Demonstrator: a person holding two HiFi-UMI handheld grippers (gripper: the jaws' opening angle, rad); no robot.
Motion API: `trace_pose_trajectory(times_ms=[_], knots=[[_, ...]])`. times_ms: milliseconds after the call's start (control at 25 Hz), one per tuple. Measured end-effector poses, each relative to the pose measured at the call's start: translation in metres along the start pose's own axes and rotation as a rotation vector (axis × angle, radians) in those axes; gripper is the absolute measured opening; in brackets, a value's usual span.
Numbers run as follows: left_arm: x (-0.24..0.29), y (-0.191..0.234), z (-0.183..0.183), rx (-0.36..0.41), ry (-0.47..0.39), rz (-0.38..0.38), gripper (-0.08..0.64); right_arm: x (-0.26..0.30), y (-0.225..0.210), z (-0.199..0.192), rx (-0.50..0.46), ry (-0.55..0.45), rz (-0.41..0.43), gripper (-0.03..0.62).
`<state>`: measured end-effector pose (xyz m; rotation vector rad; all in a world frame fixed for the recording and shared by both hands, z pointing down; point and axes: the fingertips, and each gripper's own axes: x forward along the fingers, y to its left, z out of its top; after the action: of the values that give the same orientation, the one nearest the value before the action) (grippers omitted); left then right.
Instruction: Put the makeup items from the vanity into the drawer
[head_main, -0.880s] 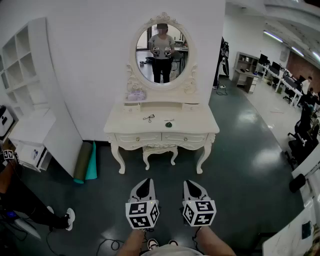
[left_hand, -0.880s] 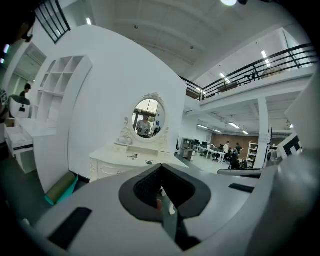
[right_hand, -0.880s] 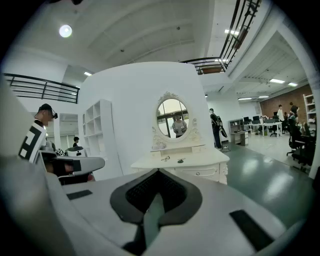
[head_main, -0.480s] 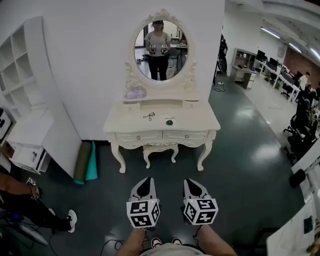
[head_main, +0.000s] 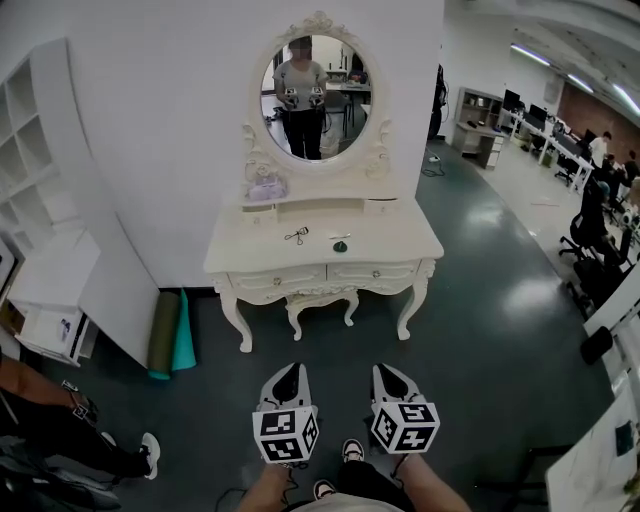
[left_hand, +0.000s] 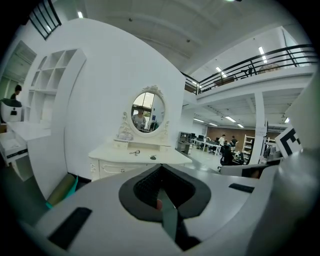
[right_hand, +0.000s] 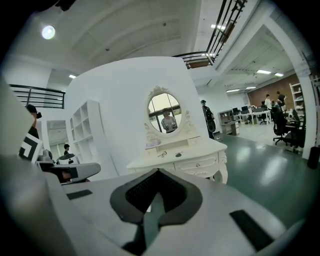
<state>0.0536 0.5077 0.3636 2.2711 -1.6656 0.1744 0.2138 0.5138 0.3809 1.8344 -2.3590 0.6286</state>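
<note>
A glossy dark green floor (head_main: 500, 330) spreads under a plain white wall (head_main: 150, 100), with a white open-compartment shelf unit (head_main: 40, 180) standing at the left. Against the wall stands the cream carved vanity (head_main: 390, 235). Its oval ornate-framed mirror (head_main: 315, 95) reflects the person holding both tools. Its two front drawers, the left drawer (head_main: 278, 277) and the right drawer (head_main: 373, 272), are both shut. A cream stool (head_main: 320, 300) is tucked beneath it. An olive rolled mat (head_main: 163, 332) and a teal rolled mat (head_main: 184, 330) lean side by side between the shelf unit and the vanity. The left tongs (head_main: 291, 367) and the right tongs (head_main: 385, 368) hang side by side low in the head view, well short of the vanity and aimed toward it. Each pair is closed with nothing between. On the tabletop lie a dark metal eyelash curler (head_main: 297, 236) and, near it to the right, a small round dark green item (head_main: 341, 246). A pale lilac item (head_main: 266, 187) sits on the raised back ledge at the left.
</note>
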Motion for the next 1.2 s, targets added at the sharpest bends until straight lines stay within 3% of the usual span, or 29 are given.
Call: trace_pose_trajectory(times_ms=[360, 1200], knots=[[0.06, 0.026, 0.013, -0.021, -0.009, 0.03, 0.005, 0.066, -0.016, 0.023, -0.011, -0.001, 0.012, 0.017], [0.218, 0.057, 0.084, -0.052, -0.054, 0.142, 0.005, 0.23, -0.068, 0.111, -0.062, 0.031, 0.101, 0.017]])
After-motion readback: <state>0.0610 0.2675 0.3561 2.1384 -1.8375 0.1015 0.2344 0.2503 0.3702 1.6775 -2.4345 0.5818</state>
